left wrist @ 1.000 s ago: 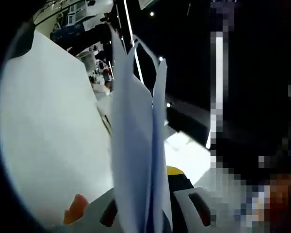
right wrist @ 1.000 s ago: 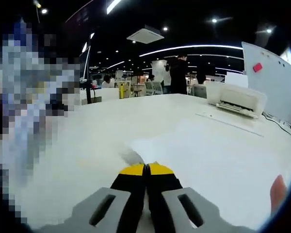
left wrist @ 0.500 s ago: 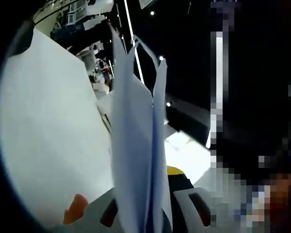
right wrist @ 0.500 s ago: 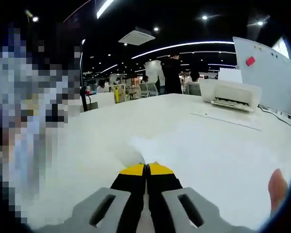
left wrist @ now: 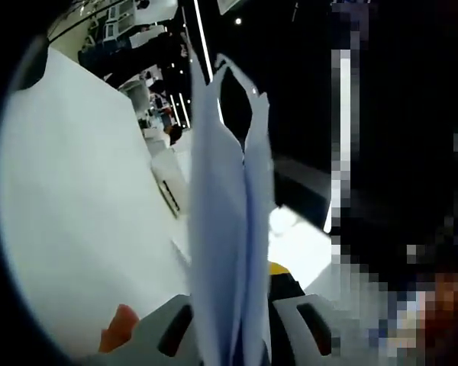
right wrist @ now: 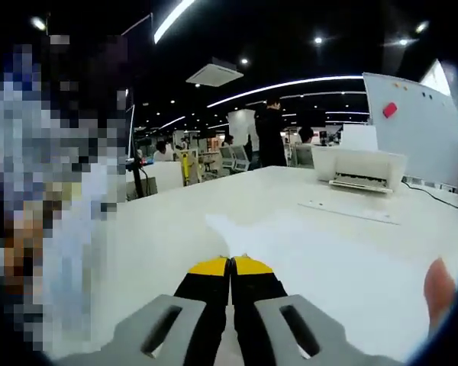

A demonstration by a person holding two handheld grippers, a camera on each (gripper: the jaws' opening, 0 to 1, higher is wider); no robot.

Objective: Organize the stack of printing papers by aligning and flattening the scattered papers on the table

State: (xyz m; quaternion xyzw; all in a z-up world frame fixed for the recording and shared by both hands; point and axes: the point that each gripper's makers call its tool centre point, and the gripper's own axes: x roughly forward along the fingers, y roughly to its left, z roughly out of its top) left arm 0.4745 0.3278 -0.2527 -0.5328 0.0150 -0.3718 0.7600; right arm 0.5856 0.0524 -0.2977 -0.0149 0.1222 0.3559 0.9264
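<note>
Across the office spreads a broad white table, a whiteboard, then a white printer. Left gripper clenches upright white paper sheets; right gripper is closed, pinching a sheet edge.

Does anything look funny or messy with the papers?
Yes. The papers clamped in the left gripper stand on edge, and their top edges splay apart unevenly instead of lining up. A lone sheet lies flat on the white table ahead of the right gripper.

Open-plan office: printer, whiteboard (strip ceiling lights), desks.
</note>
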